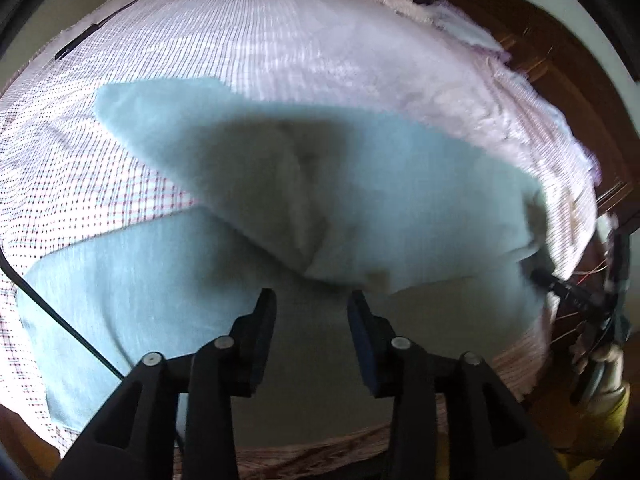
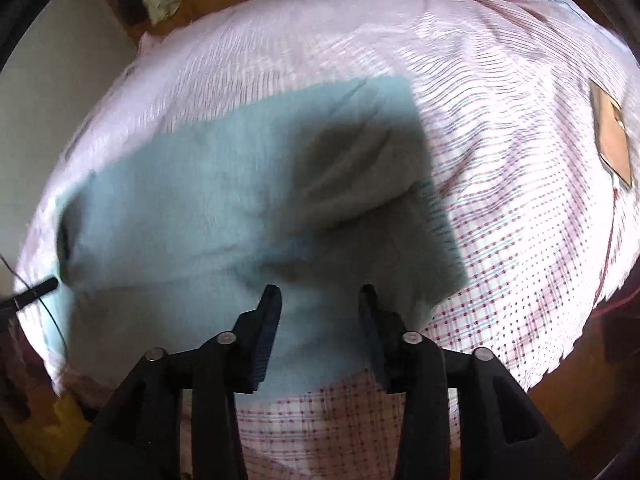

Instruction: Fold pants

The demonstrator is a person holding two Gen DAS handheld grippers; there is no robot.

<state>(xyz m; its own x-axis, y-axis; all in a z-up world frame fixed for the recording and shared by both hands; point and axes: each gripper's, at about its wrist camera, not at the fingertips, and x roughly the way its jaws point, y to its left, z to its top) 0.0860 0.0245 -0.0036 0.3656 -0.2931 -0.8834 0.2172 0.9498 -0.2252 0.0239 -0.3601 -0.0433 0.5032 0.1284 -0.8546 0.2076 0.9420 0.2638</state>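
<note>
Lying on a pink checked bedsheet, the light blue pants are doubled over, the upper layer loose and blurred above the lower. The left hand-held gripper and right hand-held gripper both hang over the near fold, jaws parted, gripping nothing.

I see a bed under a pink-checked sheet. The light-blue pants lie on it, partly folded, with a thin black rod and a brown card.
</note>
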